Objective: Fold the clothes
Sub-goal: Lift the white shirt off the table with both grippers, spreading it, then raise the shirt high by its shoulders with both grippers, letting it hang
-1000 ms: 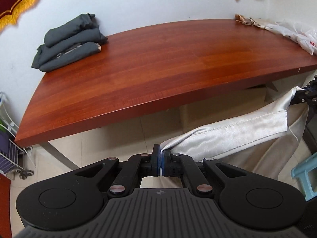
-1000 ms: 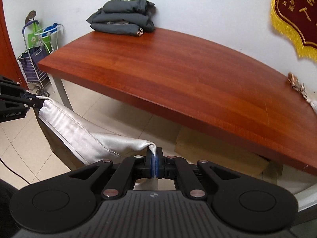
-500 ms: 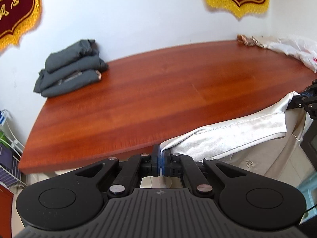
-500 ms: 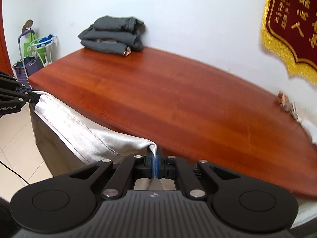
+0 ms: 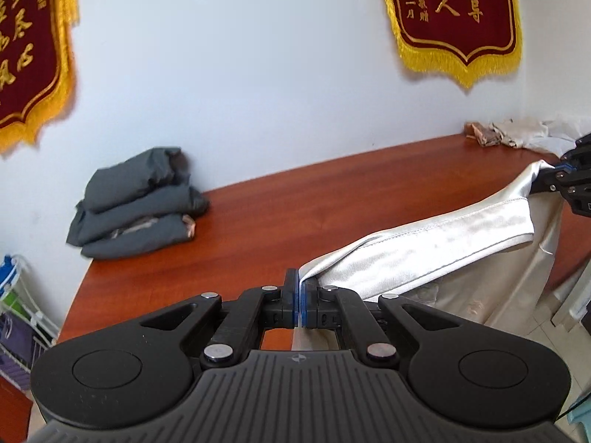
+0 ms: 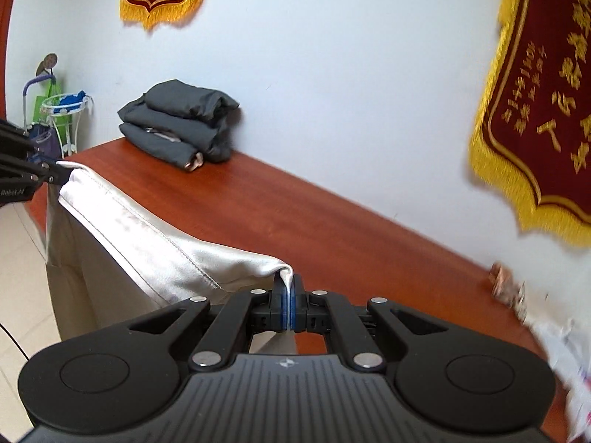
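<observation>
Left wrist: both claws pinch the silver garment taut above table.

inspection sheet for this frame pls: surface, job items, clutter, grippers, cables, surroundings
Surface: reddish-brown wooden table, middle bare.
Job's things: silvery-white satin garment stretched between both grippers, the rest hanging off the table's near edge; stack of folded dark grey clothes at the far corner by the wall.
Clutter: crumpled white plastic and brown scraps at the other far end of the table.
Grippers: left gripper and right gripper, jaws shut on the garment's top edge.
Cables: thin black cable over the floor tiles.
Surroundings: white wall, red pennants with gold fringe, wire rack.
</observation>
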Available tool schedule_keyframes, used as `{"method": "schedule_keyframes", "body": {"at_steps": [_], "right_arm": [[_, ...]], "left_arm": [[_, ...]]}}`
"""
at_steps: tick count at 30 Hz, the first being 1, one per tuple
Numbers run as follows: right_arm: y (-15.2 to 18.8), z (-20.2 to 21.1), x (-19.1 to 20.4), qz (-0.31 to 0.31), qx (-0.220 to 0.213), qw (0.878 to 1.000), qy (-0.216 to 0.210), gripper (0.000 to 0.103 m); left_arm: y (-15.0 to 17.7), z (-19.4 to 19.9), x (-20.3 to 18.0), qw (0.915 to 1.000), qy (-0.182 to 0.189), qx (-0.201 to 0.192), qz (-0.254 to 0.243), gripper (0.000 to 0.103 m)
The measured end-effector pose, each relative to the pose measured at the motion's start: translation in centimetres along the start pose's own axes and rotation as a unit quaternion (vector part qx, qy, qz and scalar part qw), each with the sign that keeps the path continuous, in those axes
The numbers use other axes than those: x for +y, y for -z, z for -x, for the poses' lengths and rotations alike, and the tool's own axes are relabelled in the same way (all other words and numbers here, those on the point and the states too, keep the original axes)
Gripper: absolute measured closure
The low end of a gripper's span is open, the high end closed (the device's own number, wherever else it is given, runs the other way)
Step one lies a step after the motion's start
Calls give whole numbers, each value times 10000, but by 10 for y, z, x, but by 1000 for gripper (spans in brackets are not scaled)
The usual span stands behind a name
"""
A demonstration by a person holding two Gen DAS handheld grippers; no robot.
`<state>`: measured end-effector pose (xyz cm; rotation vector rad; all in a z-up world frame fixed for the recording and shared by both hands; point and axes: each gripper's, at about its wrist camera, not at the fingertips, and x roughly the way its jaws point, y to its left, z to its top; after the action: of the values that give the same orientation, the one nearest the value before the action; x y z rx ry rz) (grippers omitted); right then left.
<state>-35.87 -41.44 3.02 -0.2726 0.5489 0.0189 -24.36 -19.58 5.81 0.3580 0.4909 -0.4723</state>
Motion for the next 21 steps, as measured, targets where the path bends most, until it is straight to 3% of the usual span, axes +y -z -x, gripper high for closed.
{"method": "schedule_keyframes", "body": {"at_steps": [15,21], "right_arm": [[-157,-81,-98,699,-590,9944,537,101],[-225,-143,-137,659,-736,9914,858,101]], "left_arm": [[-159,-90,30,9976,-118,-610,-294,101],[-232,-158,54,9956,-114,-851,-374,101]]}}
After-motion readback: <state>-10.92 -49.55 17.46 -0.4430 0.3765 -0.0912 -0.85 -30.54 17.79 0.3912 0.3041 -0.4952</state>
